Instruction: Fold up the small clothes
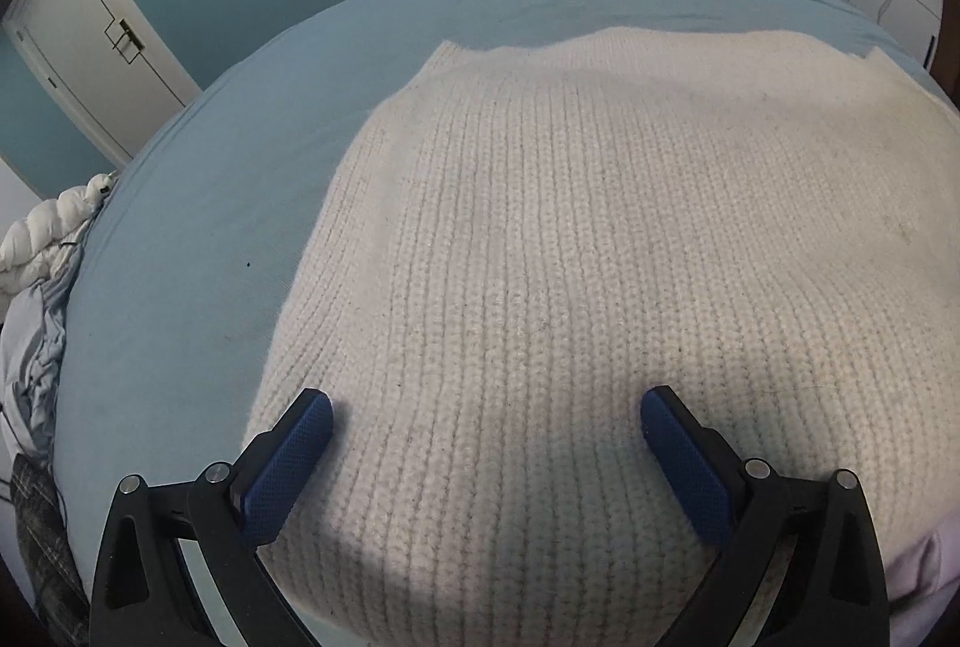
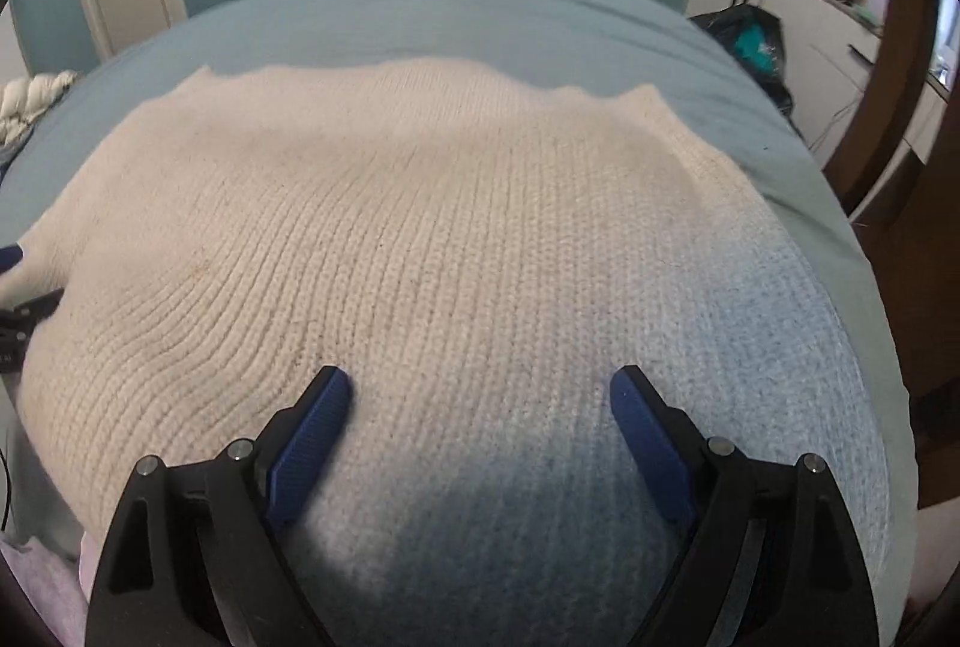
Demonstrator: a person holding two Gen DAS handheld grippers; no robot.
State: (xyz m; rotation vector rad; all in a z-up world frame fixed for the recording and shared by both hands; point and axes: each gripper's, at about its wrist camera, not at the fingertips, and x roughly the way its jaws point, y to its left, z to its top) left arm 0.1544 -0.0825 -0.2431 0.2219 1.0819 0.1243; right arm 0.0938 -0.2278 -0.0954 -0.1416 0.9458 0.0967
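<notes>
Two tongs hang over a cream knitted sweater [image 1: 600, 239] spread flat on the blue bed [image 1: 210, 203]: left tongs [image 1: 487, 410] above its near left part, right tongs [image 2: 480, 389] above its near middle, both spread wide, gripping nothing.

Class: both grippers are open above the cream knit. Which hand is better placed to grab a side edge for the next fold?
Probably left: the left gripper hovers by the cream knit's left edge; the right gripper hangs over mid-cloth.
</notes>
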